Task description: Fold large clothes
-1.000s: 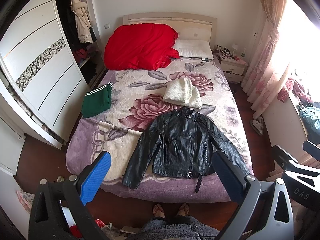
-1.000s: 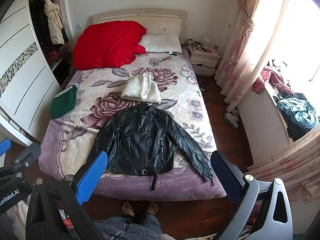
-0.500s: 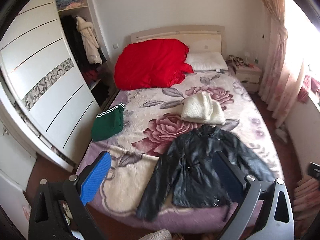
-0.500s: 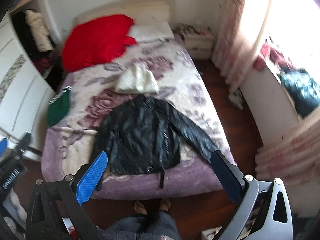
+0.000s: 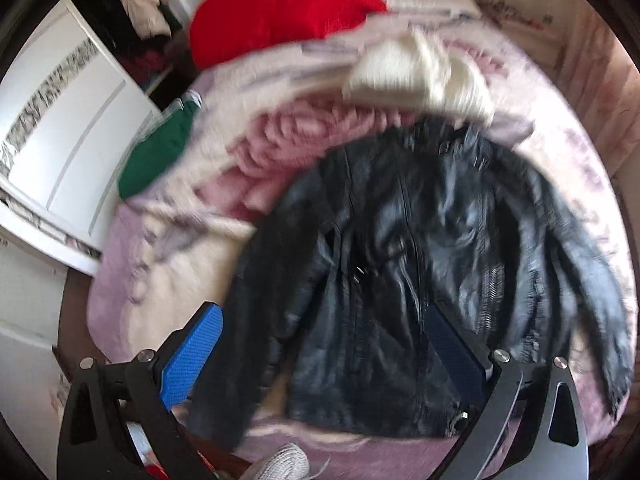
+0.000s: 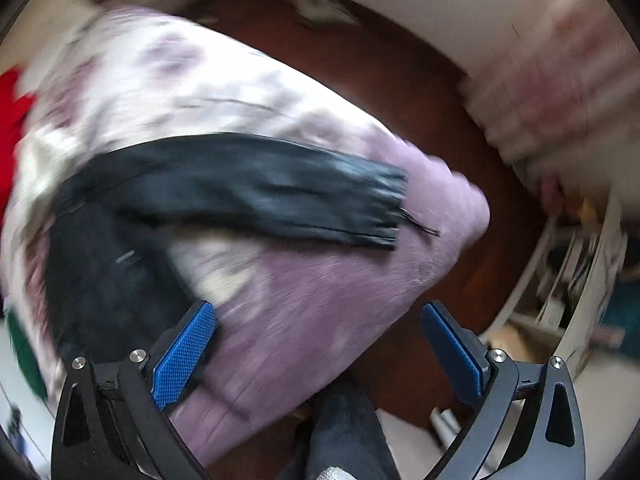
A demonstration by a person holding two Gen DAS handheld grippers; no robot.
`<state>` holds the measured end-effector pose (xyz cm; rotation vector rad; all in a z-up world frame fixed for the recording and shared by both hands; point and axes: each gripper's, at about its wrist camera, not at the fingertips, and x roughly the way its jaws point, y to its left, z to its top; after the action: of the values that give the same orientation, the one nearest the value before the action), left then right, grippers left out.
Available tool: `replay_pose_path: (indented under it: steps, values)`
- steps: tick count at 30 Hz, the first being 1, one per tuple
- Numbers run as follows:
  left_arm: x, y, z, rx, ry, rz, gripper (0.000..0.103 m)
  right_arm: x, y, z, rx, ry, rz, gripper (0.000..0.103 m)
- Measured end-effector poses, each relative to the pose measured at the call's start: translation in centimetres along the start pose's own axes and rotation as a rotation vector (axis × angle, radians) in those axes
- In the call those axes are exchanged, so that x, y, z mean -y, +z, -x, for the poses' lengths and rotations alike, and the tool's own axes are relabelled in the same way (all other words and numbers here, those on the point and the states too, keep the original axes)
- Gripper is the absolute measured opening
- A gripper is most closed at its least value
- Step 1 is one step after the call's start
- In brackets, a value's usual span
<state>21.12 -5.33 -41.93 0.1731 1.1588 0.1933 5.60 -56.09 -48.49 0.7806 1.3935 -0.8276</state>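
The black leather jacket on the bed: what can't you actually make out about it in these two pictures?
- Left wrist view: black leather jacket smeared by motion blur; zip and buckle details unreadable.
- Same view: hem corner hidden behind the left gripper.
- Right wrist view: only one blurred sleeve is clear; the body is cut off at the left edge.

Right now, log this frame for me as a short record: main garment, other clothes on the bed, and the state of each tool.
garment: black leather jacket, spread flat, front up, sleeves out, unfolded
surface: floral bed blanket
other clothes: white knit beyond the collar; green garment by the bed's left edge; red duvet at the head
left tool: open, over the jacket's lower left, holding nothing
right tool: open, near the right sleeve, holding nothing
image quality: motion blur in both views
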Motion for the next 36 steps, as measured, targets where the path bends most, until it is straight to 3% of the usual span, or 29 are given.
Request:
replay_pose_path:
  steps: [6, 10, 14, 15, 16, 17, 19, 20, 22, 24, 26, 27, 28, 31, 33, 35, 36]
  values:
    - [4.6, -3.0, -10.0, -0.15, 0.006, -0.002, 0.103, 8.2, 4.2, -13.9, -0.1, 0.103, -0.315, 0.103]
    - [7.3, -5.3, -13.6, -0.159, 0.032, -0.079, 0.103, 9.9, 4.5, -18.7, -0.101, 0.299, -0.42, 0.103]
    - [7.7, -6.4, -14.8, -0.125, 0.014, -0.081, 0.103, 10.4, 3.6, -19.5, -0.034, 0.343, -0.452, 0.098]
    - [7.5, -6.7, -14.8, -0.115, 0.001, -0.068, 0.103, 10.6, 3.2, -19.4, -0.019, 0.355, -0.448, 0.088]
    - [7.4, -7.0, -14.7, -0.105, -0.011, -0.055, 0.103, 10.8, 2.9, -19.1, -0.007, 0.367, -0.44, 0.069]
    - [7.2, -7.3, -14.7, -0.093, -0.025, -0.041, 0.103, 10.9, 2.7, -18.8, 0.0, 0.365, -0.432, 0.061]
    - [7.7, -7.7, -14.9, -0.075, -0.05, -0.013, 0.103, 12.3, 2.1, -17.9, 0.037, 0.42, -0.429, 0.017]
    - [7.6, -8.0, -14.7, -0.066, -0.055, -0.008, 0.103, 12.5, 2.2, -16.9, 0.05, 0.445, -0.425, 0.015]
    - [7.8, -8.2, -14.4, -0.071, -0.049, -0.012, 0.103, 13.2, 2.1, -15.8, 0.094, 0.502, -0.389, 0.015]
    - [7.9, -7.6, -14.6, -0.109, -0.048, -0.007, 0.103, 12.8, 1.9, -15.7, 0.07, 0.525, -0.35, 0.016]
    - [7.9, -6.9, -14.6, -0.175, -0.042, 0.009, 0.103, 12.8, 2.3, -18.5, -0.025, 0.568, -0.393, 0.036]
    - [7.9, -6.8, -14.4, -0.194, -0.037, 0.024, 0.103, 12.8, 2.2, -19.8, -0.061, 0.615, -0.429, 0.051]
    - [7.8, -6.5, -14.0, -0.196, -0.036, 0.042, 0.103, 13.3, 1.8, -21.5, -0.073, 0.687, -0.482, 0.059]
    - [8.0, -6.1, -12.3, -0.172, -0.038, 0.05, 0.103, 13.5, 0.7, -23.1, -0.03, 0.797, -0.564, 0.08]
    - [8.6, -6.3, -11.1, -0.154, -0.031, 0.031, 0.103, 12.9, 0.8, -22.9, 0.008, 0.814, -0.555, 0.082]
    - [9.4, -6.3, -10.3, -0.138, -0.03, 0.009, 0.103, 12.2, 0.3, -23.0, 0.046, 0.842, -0.551, 0.078]
    - [9.9, -6.1, -10.0, -0.135, -0.021, -0.006, 0.103, 12.0, 0.0, -23.2, 0.054, 0.845, -0.559, 0.06]
